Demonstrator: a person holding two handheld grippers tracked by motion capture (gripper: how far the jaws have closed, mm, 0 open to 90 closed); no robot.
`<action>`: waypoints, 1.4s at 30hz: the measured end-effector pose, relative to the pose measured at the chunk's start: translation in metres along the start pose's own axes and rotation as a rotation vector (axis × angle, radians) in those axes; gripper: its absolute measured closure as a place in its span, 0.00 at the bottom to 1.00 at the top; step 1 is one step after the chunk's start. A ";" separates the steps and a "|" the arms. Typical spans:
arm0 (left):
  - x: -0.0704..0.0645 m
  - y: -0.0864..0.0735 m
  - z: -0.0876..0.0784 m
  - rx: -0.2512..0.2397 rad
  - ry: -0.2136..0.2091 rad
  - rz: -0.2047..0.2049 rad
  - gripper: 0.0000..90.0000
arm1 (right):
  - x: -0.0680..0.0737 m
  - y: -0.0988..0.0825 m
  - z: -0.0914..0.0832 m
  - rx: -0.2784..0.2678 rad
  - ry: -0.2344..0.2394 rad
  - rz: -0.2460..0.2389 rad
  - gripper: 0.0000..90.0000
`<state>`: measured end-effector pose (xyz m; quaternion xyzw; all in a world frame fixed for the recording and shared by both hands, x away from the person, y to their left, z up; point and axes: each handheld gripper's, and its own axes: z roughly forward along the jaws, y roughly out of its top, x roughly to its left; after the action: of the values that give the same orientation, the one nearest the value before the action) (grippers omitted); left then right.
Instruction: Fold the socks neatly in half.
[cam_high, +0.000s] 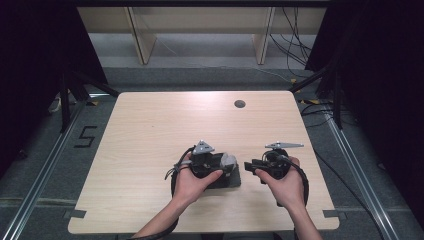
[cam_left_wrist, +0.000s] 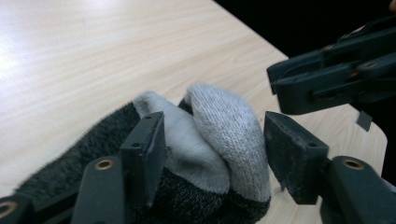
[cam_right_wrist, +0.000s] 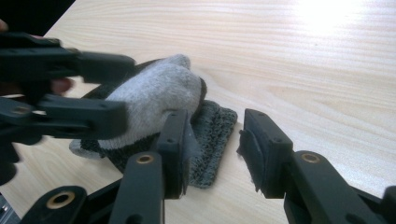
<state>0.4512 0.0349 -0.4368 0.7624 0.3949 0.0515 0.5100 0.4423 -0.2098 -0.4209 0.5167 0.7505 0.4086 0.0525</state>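
**Both grippers parted around the folded socks**

I see the socks (cam_high: 226, 172) lying on the wooden table (cam_high: 150, 135), near its front edge and a little right of the middle, as a folded dark grey and light grey bundle. My left gripper (cam_high: 222, 167) sits right over them, and my right gripper (cam_high: 250, 167) hangs just beside them, on their right side in the high view.

In the left gripper view the socks (cam_left_wrist: 205, 140) lie between my two jaws. The light grey toe ends bulge up in the gap, with the dark knit under them. The left-hand pad (cam_left_wrist: 156, 149) lies against the bundle or just in front of it; I cannot tell whether it touches. The right-hand pad (cam_left_wrist: 289, 154) stands apart from the light grey toe with a thin strip of table visible between. So these fingers are released, not clamping.

In the right gripper view the socks (cam_right_wrist: 154, 100) lie ahead and to the left of my jaws. The gap between my pads (cam_right_wrist: 261, 154) shows bare table. One jaw overlaps the flat dark cuff (cam_right_wrist: 215, 140) in the picture; contact I cannot judge. These fingers are parted too and hold nothing. The left gripper (cam_right_wrist: 119, 93) reaches over the bundle from the left there.
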 end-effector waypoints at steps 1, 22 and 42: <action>0.000 0.002 -0.004 -0.016 -0.003 -0.001 0.43 | 0.000 0.000 0.000 -0.003 -0.006 -0.003 0.68; 0.023 -0.021 -0.058 0.123 0.114 0.035 0.61 | 0.037 0.032 0.033 0.074 0.002 -0.038 0.61; 0.008 -0.048 -0.029 0.258 0.033 0.222 0.82 | 0.044 0.033 0.066 0.163 -0.065 -0.060 0.54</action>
<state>0.4165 0.0697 -0.4652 0.8595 0.3198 0.0690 0.3927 0.4789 -0.1328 -0.4276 0.5096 0.7942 0.3276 0.0469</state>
